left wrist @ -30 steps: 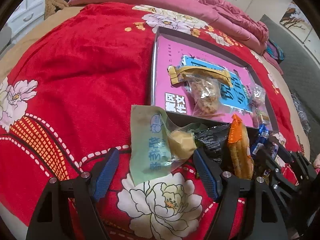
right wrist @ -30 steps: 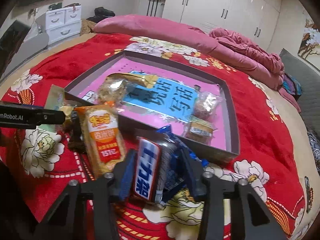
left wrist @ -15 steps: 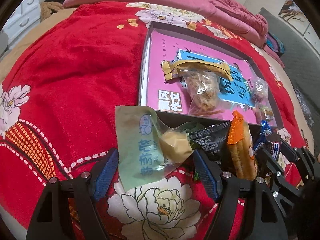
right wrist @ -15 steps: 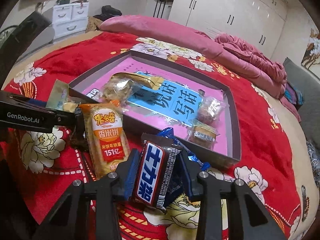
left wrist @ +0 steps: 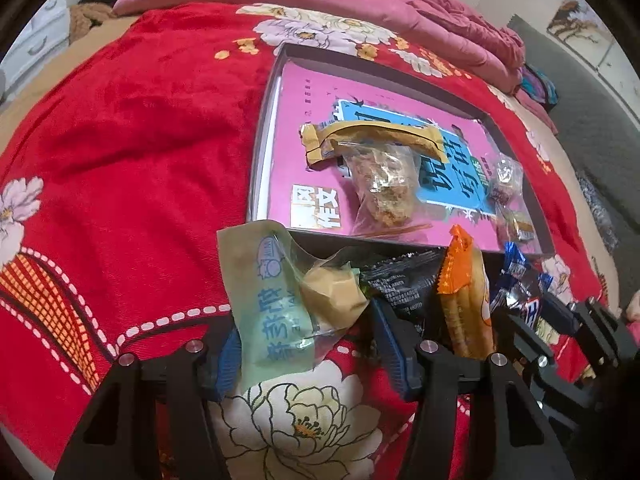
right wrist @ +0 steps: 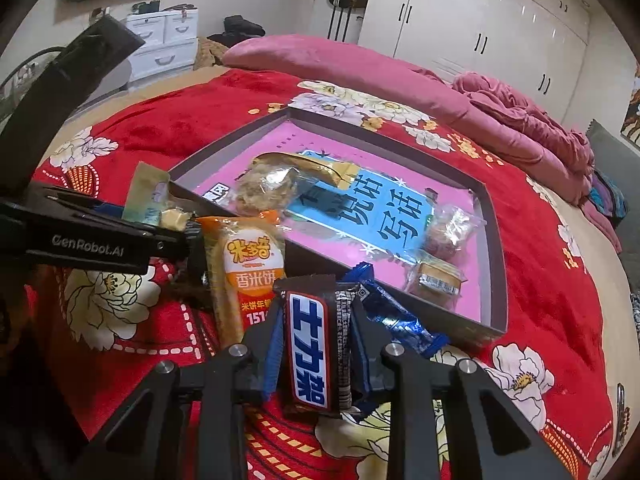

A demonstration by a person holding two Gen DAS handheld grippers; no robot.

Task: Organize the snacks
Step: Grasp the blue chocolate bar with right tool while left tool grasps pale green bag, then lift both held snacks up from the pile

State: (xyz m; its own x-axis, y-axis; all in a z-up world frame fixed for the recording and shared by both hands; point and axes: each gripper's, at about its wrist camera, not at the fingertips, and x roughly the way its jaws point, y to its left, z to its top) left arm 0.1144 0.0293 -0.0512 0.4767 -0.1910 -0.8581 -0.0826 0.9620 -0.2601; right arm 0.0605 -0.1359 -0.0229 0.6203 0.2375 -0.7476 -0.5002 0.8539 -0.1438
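My left gripper [left wrist: 308, 344] is open around a pale green pastry packet [left wrist: 276, 304] that lies on the red bedspread just outside the box. My right gripper [right wrist: 314, 340] is shut on a brown chocolate bar [right wrist: 310, 344] and holds it above the bed, over a blue wrapper [right wrist: 396, 316]. An orange rice-cracker packet [right wrist: 248, 272] and a black packet [left wrist: 404, 280] lie between the two grippers. The shallow dark box [right wrist: 498, 264] with a pink book inside holds a clear-bag pastry [left wrist: 384, 184], a gold bar [left wrist: 376, 136] and two small wrapped snacks [right wrist: 448, 228].
A pink duvet [right wrist: 400, 80] lies along the far side of the bed. White drawers [right wrist: 164, 40] and wardrobes [right wrist: 480, 20] stand beyond it. The left gripper's arm [right wrist: 88, 236] crosses the left of the right wrist view.
My right gripper has closed on the chocolate bar and lifted it. My left gripper has moved forward so the green packet sits deeper between its fingers.
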